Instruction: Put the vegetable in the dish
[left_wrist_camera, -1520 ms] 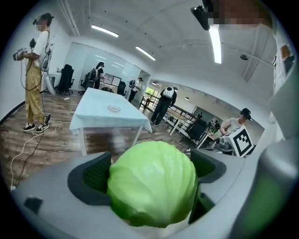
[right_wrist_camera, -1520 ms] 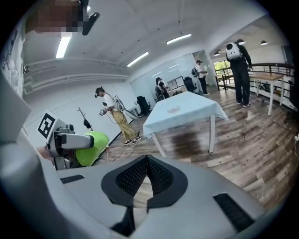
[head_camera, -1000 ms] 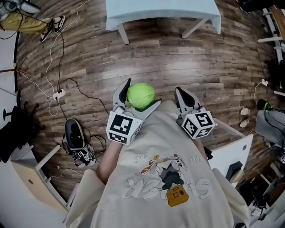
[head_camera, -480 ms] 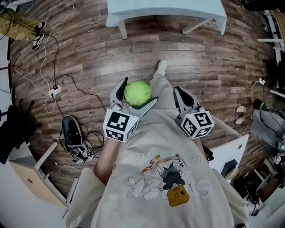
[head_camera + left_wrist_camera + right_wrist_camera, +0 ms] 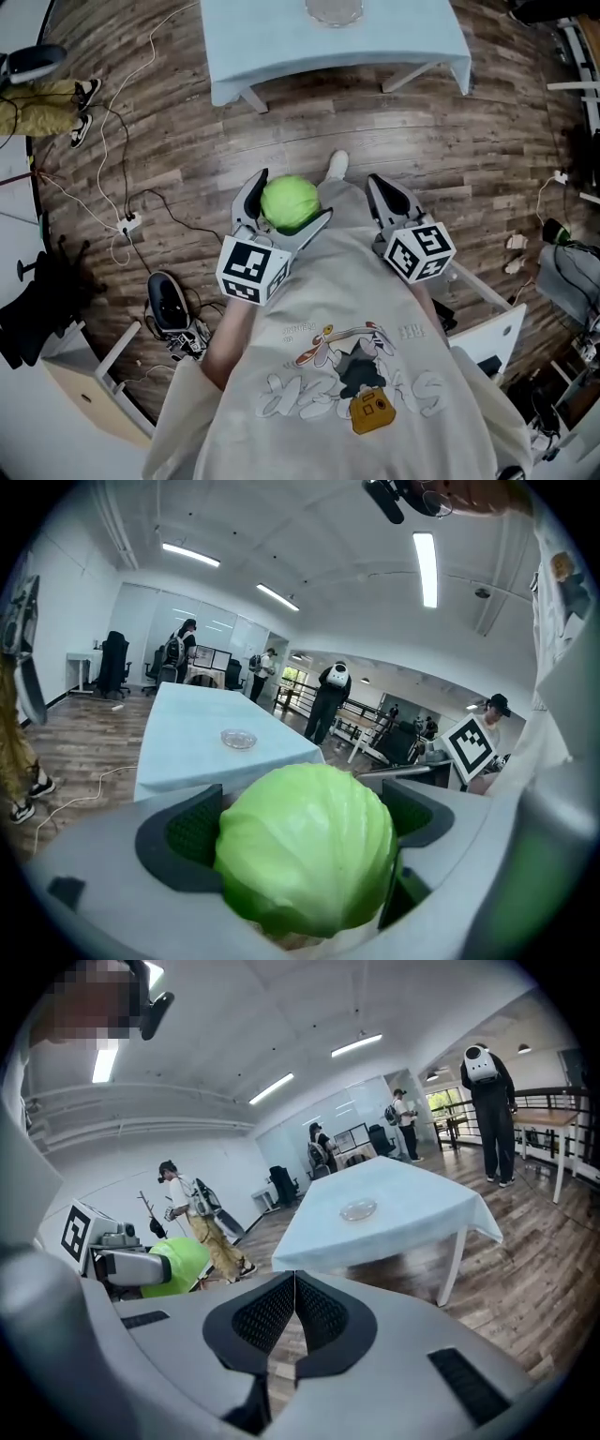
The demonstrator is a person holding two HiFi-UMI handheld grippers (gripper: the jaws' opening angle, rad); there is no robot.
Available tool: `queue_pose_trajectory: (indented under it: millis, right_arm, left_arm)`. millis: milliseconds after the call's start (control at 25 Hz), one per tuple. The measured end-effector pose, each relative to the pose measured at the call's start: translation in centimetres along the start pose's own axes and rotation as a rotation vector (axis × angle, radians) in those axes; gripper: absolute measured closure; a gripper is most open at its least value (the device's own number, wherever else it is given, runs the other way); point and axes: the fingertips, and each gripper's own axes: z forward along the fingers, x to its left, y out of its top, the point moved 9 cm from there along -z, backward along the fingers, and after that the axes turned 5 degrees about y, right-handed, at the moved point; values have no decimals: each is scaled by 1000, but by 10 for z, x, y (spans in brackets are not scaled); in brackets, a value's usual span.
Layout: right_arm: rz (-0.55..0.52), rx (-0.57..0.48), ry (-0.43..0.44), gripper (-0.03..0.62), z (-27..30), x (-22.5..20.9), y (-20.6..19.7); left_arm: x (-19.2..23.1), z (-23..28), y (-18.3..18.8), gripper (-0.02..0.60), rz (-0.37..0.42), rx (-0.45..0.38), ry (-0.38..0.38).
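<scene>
A round green cabbage (image 5: 290, 202) is clamped between the jaws of my left gripper (image 5: 284, 208), held in front of my chest above the wooden floor. It fills the left gripper view, cabbage (image 5: 305, 848) pressed by both pads. My right gripper (image 5: 387, 200) is beside it, shut with nothing in it; its pads (image 5: 319, 1316) touch. The clear glass dish (image 5: 334, 10) sits on the light blue table (image 5: 281, 47) ahead, also seen as dish (image 5: 238, 739) and dish (image 5: 358, 1209). The cabbage (image 5: 174, 1265) shows at the left of the right gripper view.
Cables and a power strip (image 5: 128, 223) lie on the floor at left. A black device (image 5: 165, 296) and a wooden shelf unit (image 5: 89, 377) stand lower left. White furniture (image 5: 497, 323) is at right. Several people (image 5: 330, 700) stand in the room beyond the table.
The table has come further into the head view and the dish now shows at the top edge. Both grippers keep their hold and pose; my foot shows ahead.
</scene>
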Motion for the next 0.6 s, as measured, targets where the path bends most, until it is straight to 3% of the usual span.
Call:
queue_pose_trajectory:
  millis: [280,600]
  right_arm:
    - [64,-47,-40,571,10,-90,64]
    - [92,-33,46,571,31,-159,89]
  left_arm:
    - [-6,97,67,46,22,1,-31]
    - [-19,159,92,46,65,44,3]
